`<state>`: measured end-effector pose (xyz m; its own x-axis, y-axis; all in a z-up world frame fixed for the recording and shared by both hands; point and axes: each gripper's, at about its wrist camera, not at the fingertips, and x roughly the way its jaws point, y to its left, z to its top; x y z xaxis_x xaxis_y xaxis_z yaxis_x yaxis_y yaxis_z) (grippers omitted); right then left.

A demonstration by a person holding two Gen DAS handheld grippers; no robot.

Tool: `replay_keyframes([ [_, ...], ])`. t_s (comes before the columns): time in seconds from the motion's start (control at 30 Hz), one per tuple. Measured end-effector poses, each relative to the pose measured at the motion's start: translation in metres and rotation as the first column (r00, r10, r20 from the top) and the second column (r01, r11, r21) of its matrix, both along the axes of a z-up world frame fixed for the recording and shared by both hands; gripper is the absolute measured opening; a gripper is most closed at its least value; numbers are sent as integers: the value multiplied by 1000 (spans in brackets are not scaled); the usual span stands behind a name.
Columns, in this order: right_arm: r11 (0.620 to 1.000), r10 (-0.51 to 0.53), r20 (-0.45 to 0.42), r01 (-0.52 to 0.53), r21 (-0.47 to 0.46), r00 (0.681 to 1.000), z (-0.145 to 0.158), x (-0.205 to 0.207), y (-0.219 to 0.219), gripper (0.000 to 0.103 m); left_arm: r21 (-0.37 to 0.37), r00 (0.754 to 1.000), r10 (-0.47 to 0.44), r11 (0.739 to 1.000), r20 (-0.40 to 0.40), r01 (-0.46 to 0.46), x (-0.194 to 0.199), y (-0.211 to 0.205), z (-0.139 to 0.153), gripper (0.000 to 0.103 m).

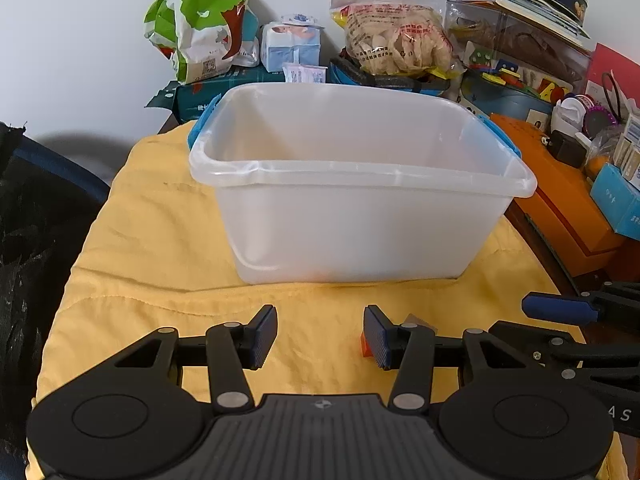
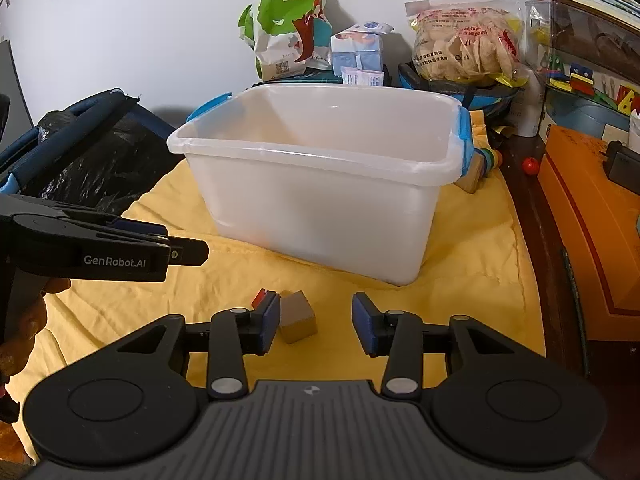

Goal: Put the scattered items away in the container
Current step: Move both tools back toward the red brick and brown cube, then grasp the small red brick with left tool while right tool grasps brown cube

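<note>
A translucent white plastic container (image 1: pixel 360 216) with blue handles stands on a yellow cloth (image 1: pixel 152 248); it also shows in the right wrist view (image 2: pixel 320 200). My left gripper (image 1: pixel 320 336) is open and empty in front of it, with a small red block (image 1: pixel 365 345) partly hidden behind its right finger. My right gripper (image 2: pixel 316 322) is open; a tan wooden cube (image 2: pixel 298 316) lies between its fingers, touching the left pad, and the red block (image 2: pixel 262 298) peeks out behind that pad. Another wooden block (image 2: pixel 474 174) and a striped toy (image 2: pixel 492 158) lie right of the container.
An orange box (image 2: pixel 588 240) lines the right side. Snack bags (image 1: pixel 200 20), a tissue pack (image 1: pixel 290 46) and stacked boxes crowd the back. A dark bag (image 2: pixel 92 160) sits left. A small red ball (image 2: pixel 530 166) lies on the dark table.
</note>
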<state>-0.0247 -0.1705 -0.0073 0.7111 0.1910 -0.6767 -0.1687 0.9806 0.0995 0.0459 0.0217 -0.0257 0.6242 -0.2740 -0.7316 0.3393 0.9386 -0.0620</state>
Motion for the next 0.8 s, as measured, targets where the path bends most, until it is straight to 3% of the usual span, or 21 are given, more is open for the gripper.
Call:
replay_keyframes([
  [0.8, 1000, 5, -22, -5, -2, 1000, -5, 4, 4, 44, 5, 999, -11, 1000, -30, 11, 3, -3, -11, 52],
])
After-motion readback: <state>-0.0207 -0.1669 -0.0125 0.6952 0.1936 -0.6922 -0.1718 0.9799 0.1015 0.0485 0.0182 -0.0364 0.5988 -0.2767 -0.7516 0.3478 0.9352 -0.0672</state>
